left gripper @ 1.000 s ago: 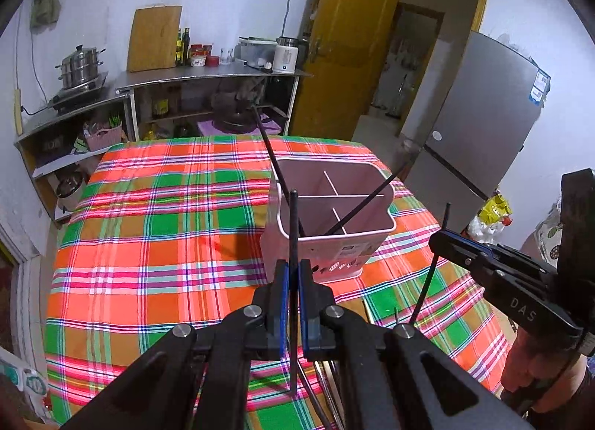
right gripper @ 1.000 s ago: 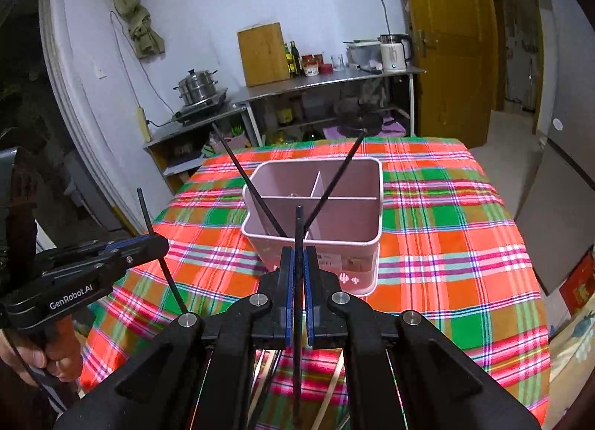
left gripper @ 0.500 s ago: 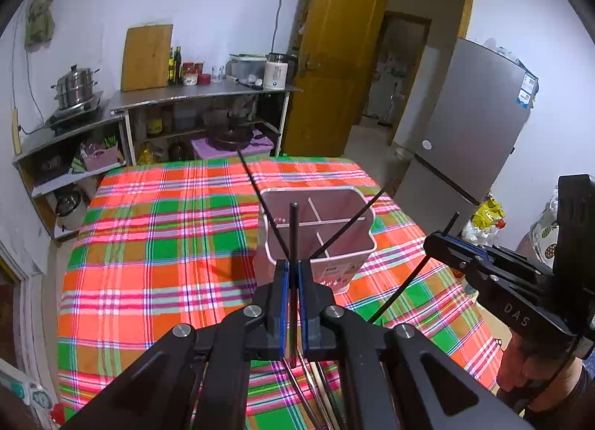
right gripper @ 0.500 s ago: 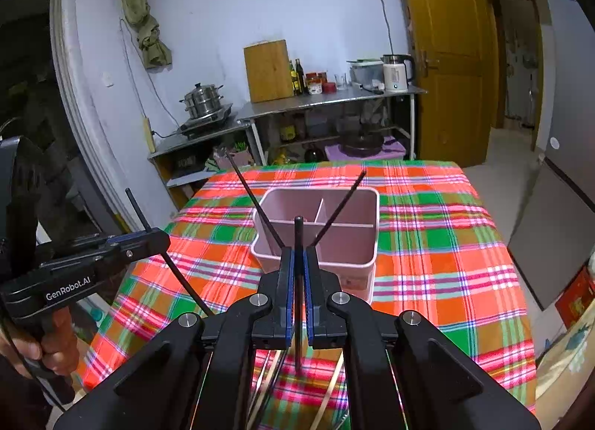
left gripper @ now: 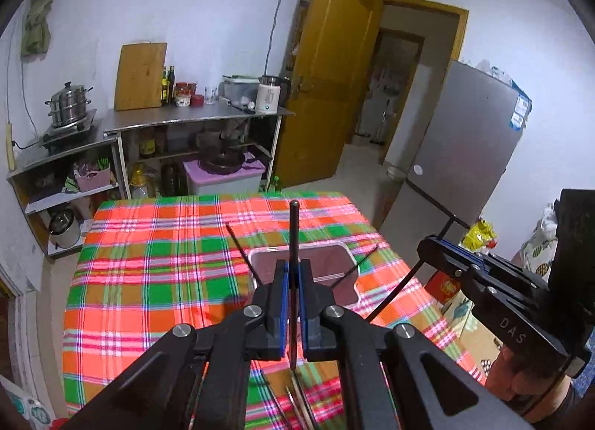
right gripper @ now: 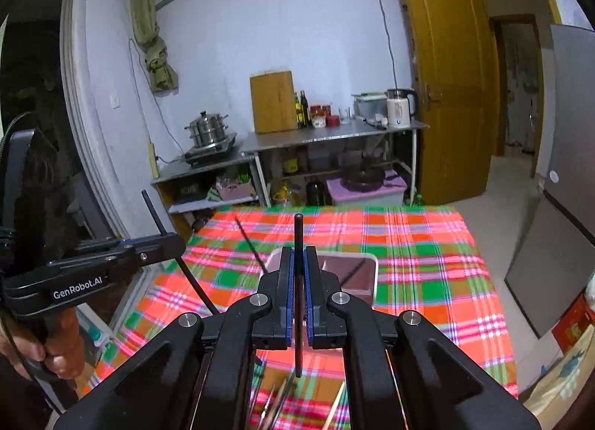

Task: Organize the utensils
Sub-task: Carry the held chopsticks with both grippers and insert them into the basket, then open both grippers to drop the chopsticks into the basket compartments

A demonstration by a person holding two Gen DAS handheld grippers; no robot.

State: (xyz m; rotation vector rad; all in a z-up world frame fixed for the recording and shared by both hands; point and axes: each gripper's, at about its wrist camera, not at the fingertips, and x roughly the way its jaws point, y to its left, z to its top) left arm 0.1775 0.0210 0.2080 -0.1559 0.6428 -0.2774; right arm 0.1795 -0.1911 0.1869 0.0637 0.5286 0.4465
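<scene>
My left gripper [left gripper: 293,268] is shut on an upright black chopstick [left gripper: 293,229], held above the plaid table. Behind it stands the pink divided utensil holder [left gripper: 346,251], with two black chopsticks [left gripper: 240,246] leaning out of it. My right gripper [right gripper: 298,262] is shut on another upright black chopstick [right gripper: 298,235], in front of the same holder [right gripper: 366,262]. Each gripper shows in the other's view: the right gripper [left gripper: 425,248] at the right, the left gripper [right gripper: 173,244] at the left. Loose utensils [right gripper: 282,398] lie on the cloth under the grippers.
The plaid tablecloth [left gripper: 148,281] covers the table up to its far edge. Beyond it are a steel counter [left gripper: 193,119] with kettle and jars, a pot on a stove [left gripper: 68,103], a grey fridge [left gripper: 465,170] at the right and a yellow door [left gripper: 334,95].
Both grippers have risen with their chopsticks still clamped. The holder now sits lower and smaller in both views, and more of the room shows above the table.
</scene>
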